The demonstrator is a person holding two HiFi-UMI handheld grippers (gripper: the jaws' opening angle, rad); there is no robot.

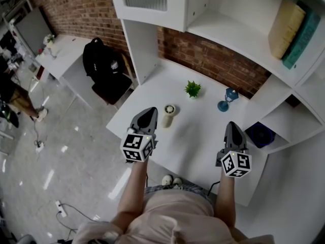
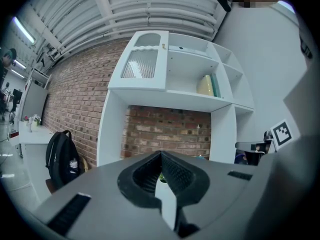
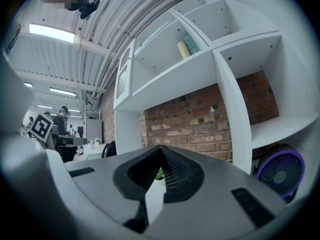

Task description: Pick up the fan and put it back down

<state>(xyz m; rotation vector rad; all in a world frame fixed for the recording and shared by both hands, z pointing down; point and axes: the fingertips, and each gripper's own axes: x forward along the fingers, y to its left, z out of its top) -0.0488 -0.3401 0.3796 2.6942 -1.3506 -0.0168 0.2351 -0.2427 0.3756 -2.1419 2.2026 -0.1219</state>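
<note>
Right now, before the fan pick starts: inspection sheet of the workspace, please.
Surface: white desk under a white shelf unit.
Job's things: purple fan standing in the low side cubby at right, untouched.
Clutter: cream cylinder, small potted plant and blue hourglass-shaped ornament, all on the desk.
Grippers: left gripper and right gripper both shut, nothing between the jaws, over the desk's near side.
Cables: power strip with its cord on the floor at left.
Surroundings: brick wall; black backpack beside the desk; yellow and teal items on an upper shelf.
</note>
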